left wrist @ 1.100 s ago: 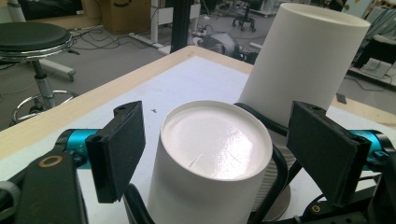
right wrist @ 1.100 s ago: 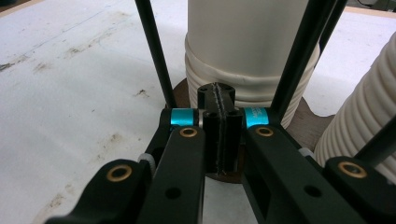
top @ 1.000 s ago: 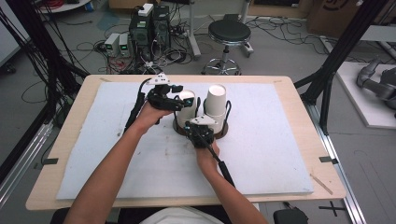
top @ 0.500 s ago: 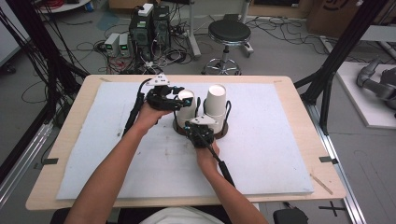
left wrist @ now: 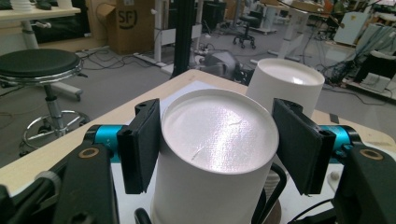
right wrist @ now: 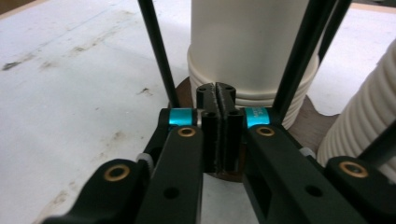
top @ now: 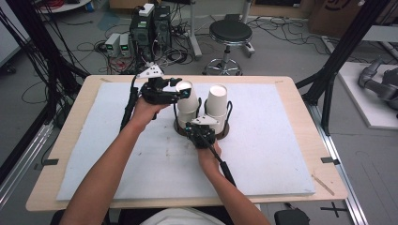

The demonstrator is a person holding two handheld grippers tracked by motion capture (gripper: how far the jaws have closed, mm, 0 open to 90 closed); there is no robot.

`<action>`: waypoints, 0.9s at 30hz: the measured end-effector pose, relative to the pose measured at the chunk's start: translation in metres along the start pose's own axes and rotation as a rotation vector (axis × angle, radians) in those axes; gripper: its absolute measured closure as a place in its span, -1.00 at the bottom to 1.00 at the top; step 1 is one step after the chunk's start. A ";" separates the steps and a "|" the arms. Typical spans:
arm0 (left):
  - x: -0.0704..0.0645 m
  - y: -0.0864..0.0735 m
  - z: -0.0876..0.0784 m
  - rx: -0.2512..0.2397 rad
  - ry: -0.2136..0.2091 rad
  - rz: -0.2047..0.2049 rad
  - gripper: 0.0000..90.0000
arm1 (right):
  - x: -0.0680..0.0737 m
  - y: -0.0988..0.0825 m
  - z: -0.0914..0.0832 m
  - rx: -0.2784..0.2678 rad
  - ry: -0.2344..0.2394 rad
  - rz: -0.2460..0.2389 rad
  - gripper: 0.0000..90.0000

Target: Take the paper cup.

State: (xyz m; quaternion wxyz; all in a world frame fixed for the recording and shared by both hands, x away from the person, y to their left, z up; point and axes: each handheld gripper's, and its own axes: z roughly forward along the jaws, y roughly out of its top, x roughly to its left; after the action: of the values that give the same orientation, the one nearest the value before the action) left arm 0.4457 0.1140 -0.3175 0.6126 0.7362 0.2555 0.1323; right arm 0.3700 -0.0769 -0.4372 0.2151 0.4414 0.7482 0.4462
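Two cup stacks (top: 187,101) (top: 217,104) stand side by side in a rack (top: 227,127) mid-table (top: 291,154).

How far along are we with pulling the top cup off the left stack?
Done: the left gripper is shut on the top cup of the left stack, pads on both sides just under its upturned base. In hand: the right gripper, jaws shut, presses on the brown holder base by its wire posts. Left: the cup looks not yet clear of its stack; the right stack stands untouched.
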 end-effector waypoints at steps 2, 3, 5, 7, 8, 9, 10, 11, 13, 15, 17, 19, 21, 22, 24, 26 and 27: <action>0.000 0.002 -0.002 0.001 0.004 0.003 -0.22 | 0.000 0.000 0.000 0.006 0.032 -0.006 0.79; -0.001 0.004 -0.003 0.000 0.007 -0.002 -0.22 | 0.000 0.000 0.000 0.006 0.032 -0.006 0.79; -0.003 0.007 -0.008 -0.007 0.010 -0.017 -0.22 | -0.002 0.001 -0.003 0.018 0.080 -0.018 0.63; -0.004 0.008 -0.010 -0.006 0.012 -0.021 -0.22 | -0.004 0.001 -0.008 0.038 0.121 -0.032 0.50; -0.005 0.009 -0.012 -0.006 0.010 -0.026 -0.22 | -0.005 0.002 -0.011 0.046 0.139 -0.042 0.50; -0.008 0.011 -0.016 -0.008 0.004 -0.033 -0.22 | -0.006 0.002 -0.014 0.054 0.157 -0.055 0.33; -0.008 0.011 -0.016 -0.008 0.004 -0.033 -0.22 | -0.006 0.002 -0.014 0.054 0.157 -0.055 0.33; -0.012 0.013 -0.020 -0.011 0.001 -0.031 -0.22 | -0.009 0.002 -0.022 0.063 0.198 -0.090 0.17; -0.019 0.013 -0.026 -0.012 -0.001 -0.020 -0.22 | -0.013 0.002 -0.032 0.051 0.221 -0.141 0.03; -0.025 0.012 -0.032 -0.015 0.004 -0.006 -0.22 | -0.019 0.001 -0.043 0.037 0.260 -0.163 -0.02; -0.029 0.010 -0.035 -0.015 0.005 -0.002 -0.22 | -0.027 0.000 -0.055 0.022 0.298 -0.175 -0.09; -0.035 0.006 -0.041 -0.020 0.002 -0.002 -0.22 | -0.030 -0.001 -0.061 0.018 0.311 -0.183 -0.12; -0.042 0.003 -0.048 -0.024 0.005 0.004 -0.22 | -0.039 -0.005 -0.073 -0.001 0.327 -0.209 -0.20; -0.048 -0.002 -0.055 -0.024 0.012 0.007 -0.22 | -0.049 -0.009 -0.085 -0.020 0.348 -0.211 -0.31; -0.049 -0.004 -0.057 -0.026 0.017 0.006 -0.21 | -0.058 -0.011 -0.094 -0.032 0.360 -0.204 -0.37; -0.054 -0.013 -0.068 -0.021 0.027 -0.002 -0.21 | -0.071 -0.014 -0.101 -0.021 0.363 -0.191 -0.47; -0.054 -0.013 -0.068 -0.021 0.027 -0.002 -0.21 | -0.071 -0.014 -0.101 -0.021 0.363 -0.191 -0.47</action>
State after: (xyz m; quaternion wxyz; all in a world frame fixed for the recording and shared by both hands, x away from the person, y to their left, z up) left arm 0.3637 0.1435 -0.3087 0.6170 0.7276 0.2629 0.1442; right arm 0.3277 -0.1886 -0.4027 0.1225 0.2786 0.8084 0.5039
